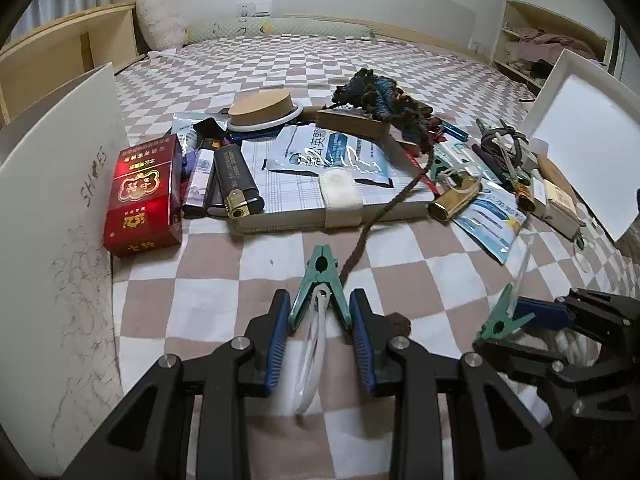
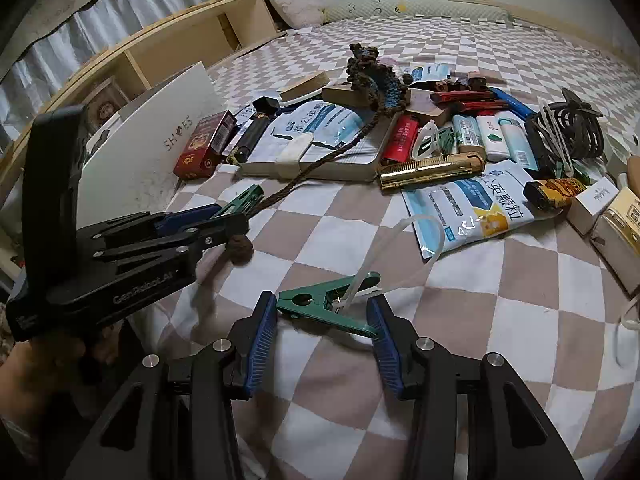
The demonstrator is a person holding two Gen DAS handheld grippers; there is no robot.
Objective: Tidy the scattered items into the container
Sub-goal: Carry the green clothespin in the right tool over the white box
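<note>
Two green clips, each with a clear loop, sit on the checked bedspread near its front edge, one (image 1: 318, 280) pinched by its handles in the left gripper (image 1: 320, 312), the other (image 2: 332, 304) crosswise, touching both pads of the right gripper (image 2: 322, 316).

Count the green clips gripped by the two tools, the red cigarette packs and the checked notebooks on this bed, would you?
Green clips gripped: 2, the left clip in the left tool and the right clip in the right tool
Red cigarette pack: 1
Checked notebook: 1
Total: 4
</note>
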